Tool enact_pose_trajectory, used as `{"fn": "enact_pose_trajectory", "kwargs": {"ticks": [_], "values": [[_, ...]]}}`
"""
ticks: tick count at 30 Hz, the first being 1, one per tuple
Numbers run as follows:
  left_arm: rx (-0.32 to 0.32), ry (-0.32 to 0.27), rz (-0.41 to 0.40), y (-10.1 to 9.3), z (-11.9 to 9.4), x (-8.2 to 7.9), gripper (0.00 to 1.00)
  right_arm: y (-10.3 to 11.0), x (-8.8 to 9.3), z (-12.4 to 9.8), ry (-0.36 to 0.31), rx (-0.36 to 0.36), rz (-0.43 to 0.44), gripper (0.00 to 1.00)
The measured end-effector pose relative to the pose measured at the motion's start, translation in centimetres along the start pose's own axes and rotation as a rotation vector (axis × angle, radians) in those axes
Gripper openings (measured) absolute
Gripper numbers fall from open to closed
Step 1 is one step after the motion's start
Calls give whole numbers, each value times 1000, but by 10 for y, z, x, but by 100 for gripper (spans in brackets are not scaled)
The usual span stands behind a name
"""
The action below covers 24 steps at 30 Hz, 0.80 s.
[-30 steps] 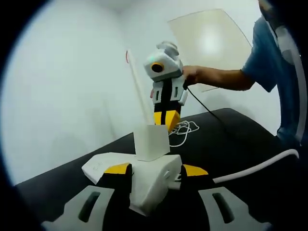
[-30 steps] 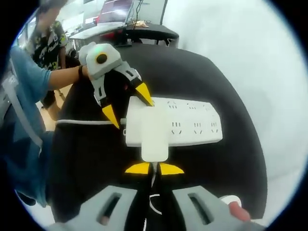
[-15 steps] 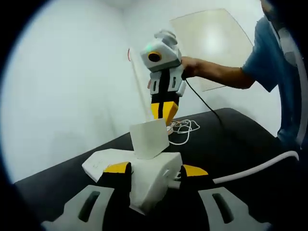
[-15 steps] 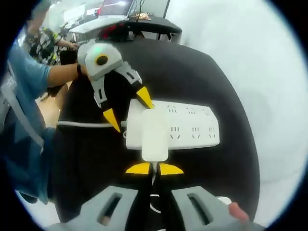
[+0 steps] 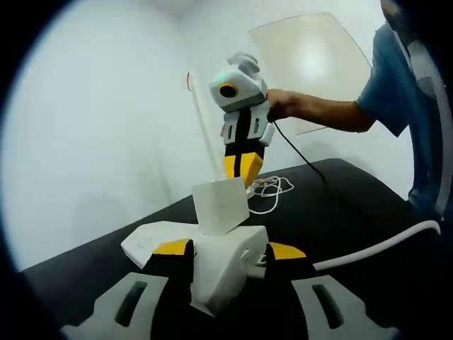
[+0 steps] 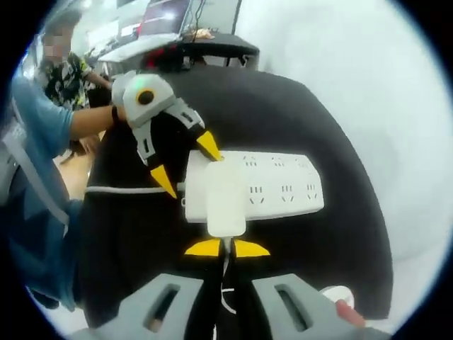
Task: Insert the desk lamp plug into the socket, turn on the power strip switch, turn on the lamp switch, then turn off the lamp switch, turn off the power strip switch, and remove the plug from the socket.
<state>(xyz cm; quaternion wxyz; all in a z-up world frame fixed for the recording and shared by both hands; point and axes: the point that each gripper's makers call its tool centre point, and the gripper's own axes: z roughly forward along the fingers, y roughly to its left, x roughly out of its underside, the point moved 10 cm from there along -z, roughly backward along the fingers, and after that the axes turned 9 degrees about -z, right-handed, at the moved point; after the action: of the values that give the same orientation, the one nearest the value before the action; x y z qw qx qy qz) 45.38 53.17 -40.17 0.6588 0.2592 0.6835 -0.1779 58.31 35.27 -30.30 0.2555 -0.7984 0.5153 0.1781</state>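
With your right gripper [image 6: 226, 248] clenched on the lamp plug [image 6: 226, 200] above the power strip [image 6: 272, 185] on the worktop [image 6: 311, 127], and your left gripper [image 6: 185, 164] spread around the strip's end, you're likely mid-insertion; next, align the prongs and press down.

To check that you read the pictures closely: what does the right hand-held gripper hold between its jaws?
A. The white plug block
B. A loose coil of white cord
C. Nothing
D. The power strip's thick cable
A: in the right gripper view the right hand-held gripper has its yellow tips closed at the base of the white plug block, over the power strip.
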Motion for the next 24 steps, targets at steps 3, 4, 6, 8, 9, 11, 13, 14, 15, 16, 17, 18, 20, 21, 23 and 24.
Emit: {"fn": "enact_pose_trajectory", "kwargs": {"ticks": [3, 4, 6, 8, 9, 11, 13, 14, 15, 16, 17, 18, 20, 21, 23, 24], "values": [[-1, -1, -1, 1, 0, 0, 38, 2, 10, 5, -5, 7, 4, 5], [-1, -1, -2, 1, 0, 0, 38, 2, 12, 6, -10, 9, 8, 5], [-1, -1, -2, 1, 0, 0, 38, 3, 16, 5, -70, 12, 51, 5], [-1, -1, 0, 0, 0, 0, 38, 4, 20, 6, -75, 17, 45, 5], [-2, -1, 0, 0, 0, 0, 38, 6, 20, 7, -78, 20, 44, 5], [-2, -2, 1, 0, 0, 0, 38, 6, 20, 8, -79, 27, 41, 4], [-2, -2, 1, 0, 0, 0, 38, 7, 19, 8, -72, 31, 33, 5], [-2, -2, 1, 0, 0, 0, 38, 7, 18, 7, -70, 33, 28, 5], [-3, -1, 1, 1, 0, 0, 38, 6, 17, 7, -62, 33, 27, 5], [-3, -1, 1, 0, 0, 0, 38, 5, 14, 6, -52, 30, 30, 5], [-3, 1, -1, 0, -1, 0, 38, 4, 11, 5, -37, 25, 36, 5], [-3, 3, -1, 0, -1, 0, 38, 5, 9, 5, -9, 17, 31, 5], [-2, 7, -1, 0, -1, 0, 38, 5, 0, 3, 19, 20, 32, 5], [-2, 9, 1, 0, -1, 0, 38, 3, -5, 1, 23, 19, 33, 5], [-1, 12, 0, 1, -1, 0, 38, 1, -11, -1, 72, -8, 22, 5], [-1, 13, 1, 0, -1, 0, 38, 0, -13, 0, 91, -6, -1, 5]]}}
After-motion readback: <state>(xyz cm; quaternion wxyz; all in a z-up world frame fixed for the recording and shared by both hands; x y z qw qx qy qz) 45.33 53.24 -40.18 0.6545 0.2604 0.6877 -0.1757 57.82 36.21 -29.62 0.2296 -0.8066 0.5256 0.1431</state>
